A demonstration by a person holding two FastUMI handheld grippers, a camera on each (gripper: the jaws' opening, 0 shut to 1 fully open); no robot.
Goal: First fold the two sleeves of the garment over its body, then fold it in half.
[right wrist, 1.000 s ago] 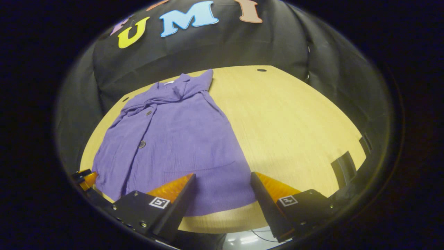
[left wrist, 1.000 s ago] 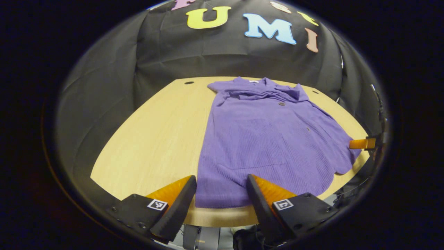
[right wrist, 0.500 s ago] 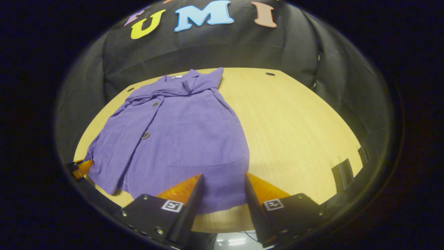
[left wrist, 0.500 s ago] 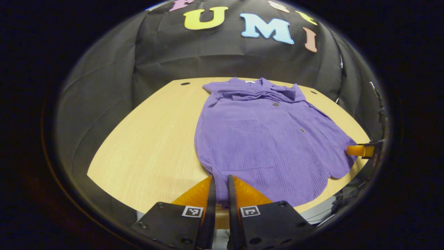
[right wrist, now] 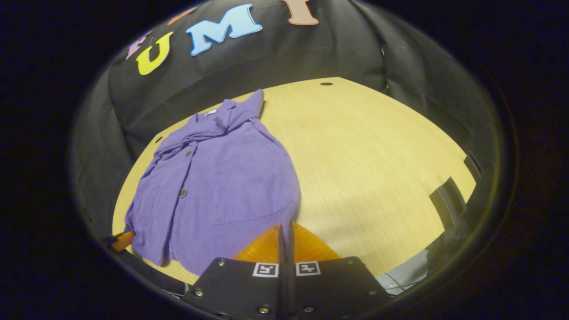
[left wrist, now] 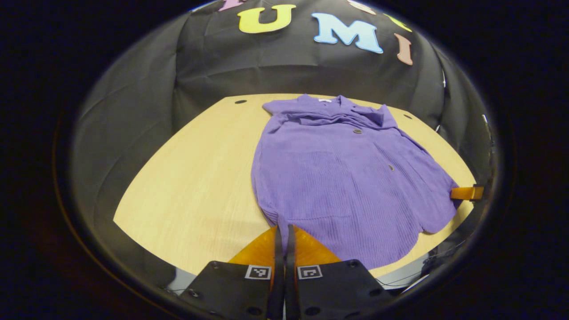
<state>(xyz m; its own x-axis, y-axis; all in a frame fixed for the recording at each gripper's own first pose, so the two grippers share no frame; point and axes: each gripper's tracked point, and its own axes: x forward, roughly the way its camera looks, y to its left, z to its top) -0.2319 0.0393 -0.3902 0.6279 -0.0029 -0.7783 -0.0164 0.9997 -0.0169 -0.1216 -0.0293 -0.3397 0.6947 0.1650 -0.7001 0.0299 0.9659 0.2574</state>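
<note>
The wooden table point(left wrist: 195, 178) spans the middle of both views, and the purple garment point(left wrist: 342, 178) lies flat on it, collar toward the top of the frame, filling centre-right in the left gripper view and centre-left in the right gripper view, with its sleeves already folded across the chest. At bottom centre of the left gripper view, the left gripper point(left wrist: 282, 231) is clenched on the garment's near hem corner. At bottom centre of its own view, the right gripper point(right wrist: 286, 229) is likewise pinched tight on the hem's other corner.
</note>
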